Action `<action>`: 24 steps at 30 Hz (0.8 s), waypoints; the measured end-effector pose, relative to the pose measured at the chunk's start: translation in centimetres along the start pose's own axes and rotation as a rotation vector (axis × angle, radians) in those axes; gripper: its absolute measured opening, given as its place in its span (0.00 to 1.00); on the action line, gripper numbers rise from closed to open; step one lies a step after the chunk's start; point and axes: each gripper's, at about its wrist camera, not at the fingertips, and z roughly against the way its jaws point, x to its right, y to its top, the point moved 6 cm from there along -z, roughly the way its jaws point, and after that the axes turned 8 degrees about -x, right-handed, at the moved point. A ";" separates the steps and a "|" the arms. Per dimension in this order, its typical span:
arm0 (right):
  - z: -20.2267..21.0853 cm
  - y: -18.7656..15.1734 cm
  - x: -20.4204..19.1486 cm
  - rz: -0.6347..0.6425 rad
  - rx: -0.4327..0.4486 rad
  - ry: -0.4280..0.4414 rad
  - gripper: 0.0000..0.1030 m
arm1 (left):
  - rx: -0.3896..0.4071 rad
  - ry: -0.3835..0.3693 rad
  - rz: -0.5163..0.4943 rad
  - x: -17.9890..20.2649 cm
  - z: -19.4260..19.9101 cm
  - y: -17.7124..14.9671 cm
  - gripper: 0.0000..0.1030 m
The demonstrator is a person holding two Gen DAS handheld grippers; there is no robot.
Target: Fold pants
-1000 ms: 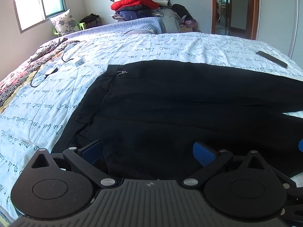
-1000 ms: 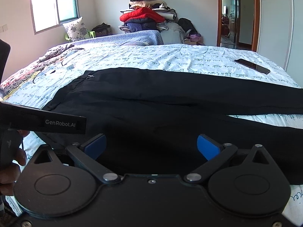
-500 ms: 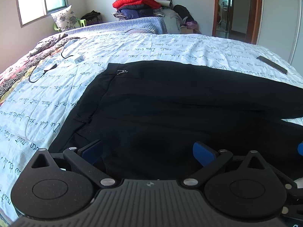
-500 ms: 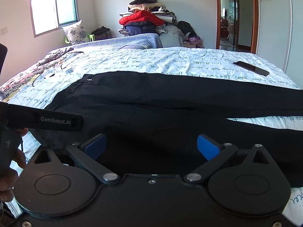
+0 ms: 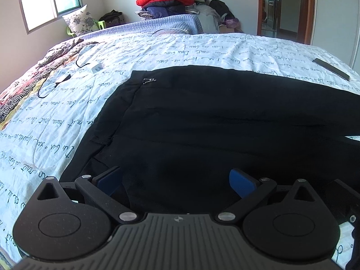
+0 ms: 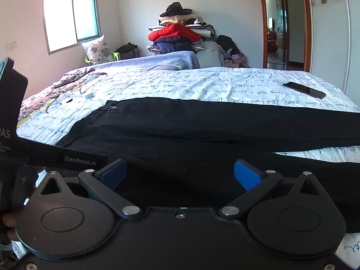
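Black pants (image 5: 213, 121) lie flat on the script-print bedspread (image 5: 67, 121), long axis running from waistband at frame left toward the right edge, just ahead of my left gripper (image 5: 175, 180) and right gripper (image 6: 180, 172), both released.

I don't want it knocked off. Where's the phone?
The phone lies on the bedspread at far right, beyond the black pants, near the bed's edge.

Ahead of the left gripper (image 5: 175, 181), the black pants (image 5: 225, 123) run off the right edge, their near hem hidden behind its body.
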 end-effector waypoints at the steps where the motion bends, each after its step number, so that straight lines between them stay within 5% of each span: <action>1: -0.2 0.0 0.1 -0.002 -0.009 0.003 1.00 | -0.005 0.005 0.001 0.0 -0.2 0.0 1.00; 13: -1.3 0.8 -0.2 0.027 -0.019 0.058 1.00 | -0.022 0.017 0.003 -0.7 -1.4 0.5 1.00; 18: -1.7 4.9 -1.1 0.292 0.130 0.075 1.00 | -0.001 -0.026 0.038 -3.3 -2.1 3.3 1.00; 24: -7.2 11.1 -2.3 0.556 0.098 0.123 1.00 | 0.013 -0.016 0.091 -9.1 -4.8 9.3 1.00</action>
